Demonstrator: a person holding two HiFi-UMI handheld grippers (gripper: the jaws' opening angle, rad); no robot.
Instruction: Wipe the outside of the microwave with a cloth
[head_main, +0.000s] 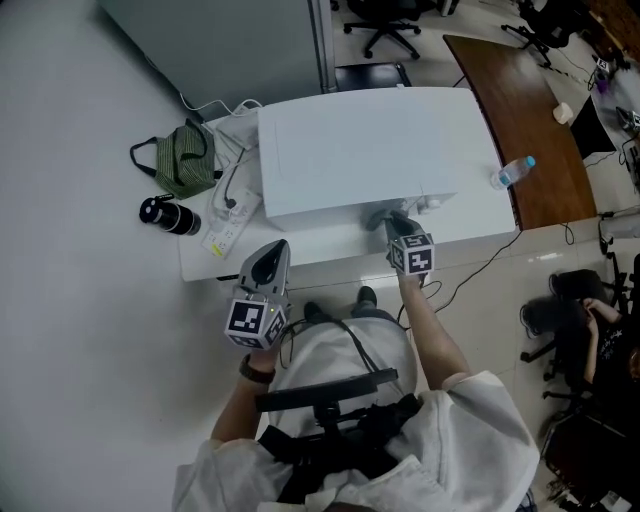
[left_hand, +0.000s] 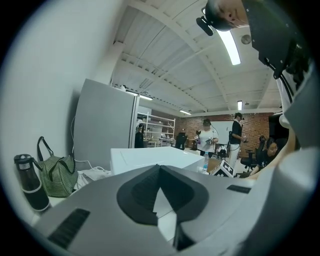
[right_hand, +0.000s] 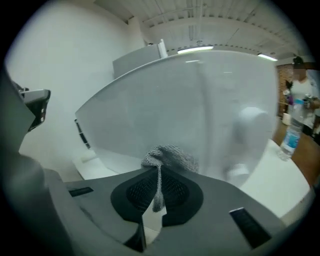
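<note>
The white microwave (head_main: 360, 150) stands on a white table (head_main: 495, 215), its front face toward me. A grey knitted cloth (head_main: 381, 214) is pinched in my right gripper (head_main: 393, 224), which is shut on it and holds it against the lower front of the microwave. The right gripper view shows the cloth (right_hand: 170, 156) bunched at the tips of that gripper (right_hand: 158, 172), touching the microwave's front (right_hand: 200, 115). My left gripper (head_main: 272, 252) hangs shut and empty at the table's front edge, left of the microwave. From the left gripper view, its tips (left_hand: 159, 168) point past the microwave (left_hand: 150, 156).
A green striped bag (head_main: 185, 158), a black flask (head_main: 168, 215) and a white power strip (head_main: 230, 218) with cables lie left of the microwave. A water bottle (head_main: 512, 172) lies at the table's right end beside a brown desk (head_main: 530, 130). A person (head_main: 600, 325) sits at right.
</note>
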